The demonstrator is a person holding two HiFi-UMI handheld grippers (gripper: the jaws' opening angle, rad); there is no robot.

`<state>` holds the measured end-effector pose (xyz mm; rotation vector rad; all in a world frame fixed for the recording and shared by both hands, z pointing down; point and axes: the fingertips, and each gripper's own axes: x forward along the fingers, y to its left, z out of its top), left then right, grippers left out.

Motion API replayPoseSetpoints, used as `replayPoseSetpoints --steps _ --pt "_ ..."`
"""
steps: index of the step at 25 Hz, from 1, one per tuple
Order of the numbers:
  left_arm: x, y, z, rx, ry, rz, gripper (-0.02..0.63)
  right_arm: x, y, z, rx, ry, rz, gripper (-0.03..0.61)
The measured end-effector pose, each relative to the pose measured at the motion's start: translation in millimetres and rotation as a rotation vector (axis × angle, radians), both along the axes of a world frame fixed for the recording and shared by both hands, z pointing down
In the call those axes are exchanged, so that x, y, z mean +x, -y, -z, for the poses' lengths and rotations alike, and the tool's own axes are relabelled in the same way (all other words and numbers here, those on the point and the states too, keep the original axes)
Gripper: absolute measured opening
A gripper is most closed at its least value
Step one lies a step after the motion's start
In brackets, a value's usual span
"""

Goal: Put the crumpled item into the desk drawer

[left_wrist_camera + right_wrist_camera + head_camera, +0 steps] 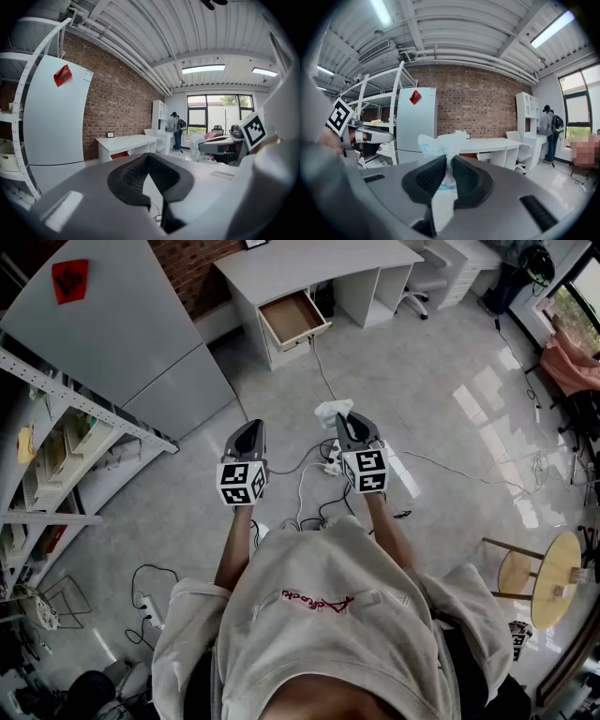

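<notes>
White and crumpled, the item (440,140) sits pinched between the jaws of the right gripper (449,161). Only its lower fold is caught by the pads; most of it billows out above and ahead of them. The left gripper (147,157) is clenched with nothing in it, and it hangs level beside the right one.

The person stands out on the open floor, well apart from the desk (309,259). Its drawer (292,317) is pulled out from the front, toward the left end as I see it, and looks empty. So the carry is, I'd say, barely begun.

Two things worry me. The pinch is thin, so a swing of the arm on the way over could let the light wad slide free and drop. Loose cables (319,465) also sprawl across the floor right under the grippers, between the person and the desk, and a foot could catch on them. At the drawer, the puffed-out part might snag on its front edge.
</notes>
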<state>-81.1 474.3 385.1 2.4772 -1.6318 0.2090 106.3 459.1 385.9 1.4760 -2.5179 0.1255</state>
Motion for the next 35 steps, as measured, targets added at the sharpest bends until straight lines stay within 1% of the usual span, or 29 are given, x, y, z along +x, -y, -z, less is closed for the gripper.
replayPoseSetpoints --steps 4,12,25,31,35 --pt "0 5 -2 0.007 0.002 0.0 0.009 -2 5 -1 0.009 -0.007 0.005 0.054" --pt "14 6 -3 0.003 0.002 -0.006 0.009 6 5 2 0.028 0.001 0.011 0.055" --pt "52 15 -11 -0.007 0.005 0.002 0.009 34 17 -9 0.017 0.006 0.04 0.055" --pt "60 16 -23 -0.027 -0.006 0.022 0.009 34 20 -15 0.009 0.005 0.076 0.055" --pt "65 19 -26 -0.033 -0.003 0.02 0.009 36 25 -19 0.004 0.008 0.086 0.055"
